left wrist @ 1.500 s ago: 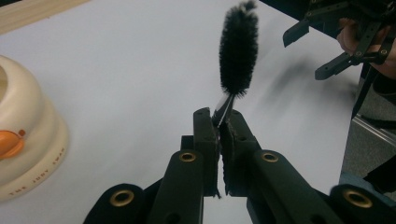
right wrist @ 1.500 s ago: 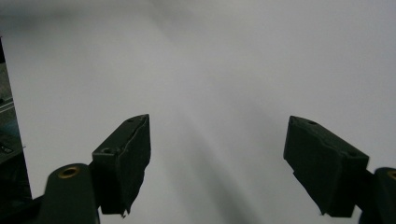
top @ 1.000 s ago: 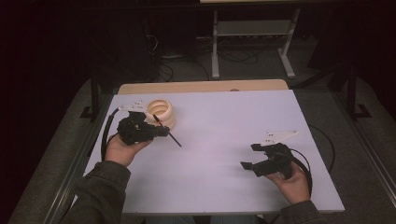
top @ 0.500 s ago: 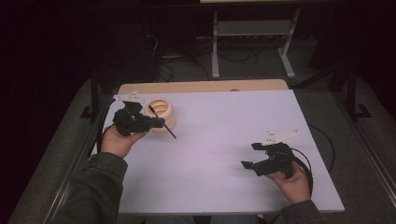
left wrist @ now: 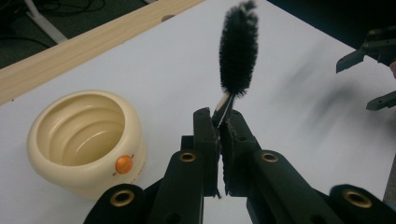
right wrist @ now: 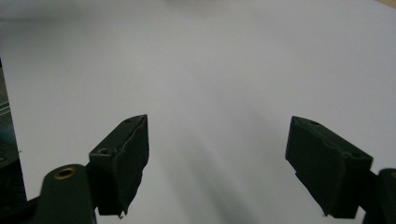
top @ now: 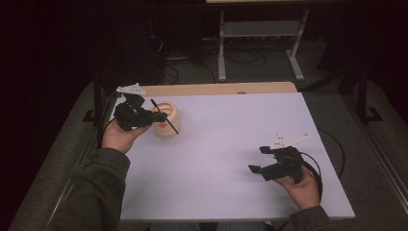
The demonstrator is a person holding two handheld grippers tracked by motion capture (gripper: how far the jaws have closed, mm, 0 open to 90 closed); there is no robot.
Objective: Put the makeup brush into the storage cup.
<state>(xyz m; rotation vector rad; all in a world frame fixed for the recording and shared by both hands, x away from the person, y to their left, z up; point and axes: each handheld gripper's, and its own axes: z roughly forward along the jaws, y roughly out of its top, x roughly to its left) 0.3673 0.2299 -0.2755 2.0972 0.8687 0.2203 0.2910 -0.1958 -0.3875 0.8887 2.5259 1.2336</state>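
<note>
The room around is dim, nearly black at the back and left, while the white rectangular tabletop (top: 231, 159) catches soft light from above with no hard glare. In the left gripper view a smeared grey shadow streaks the surface (motion blur, it seems) beside the black bristled bottle brush (left wrist: 238, 46). The right gripper view is soft, faint shadows spreading ahead of the jaws.
</note>
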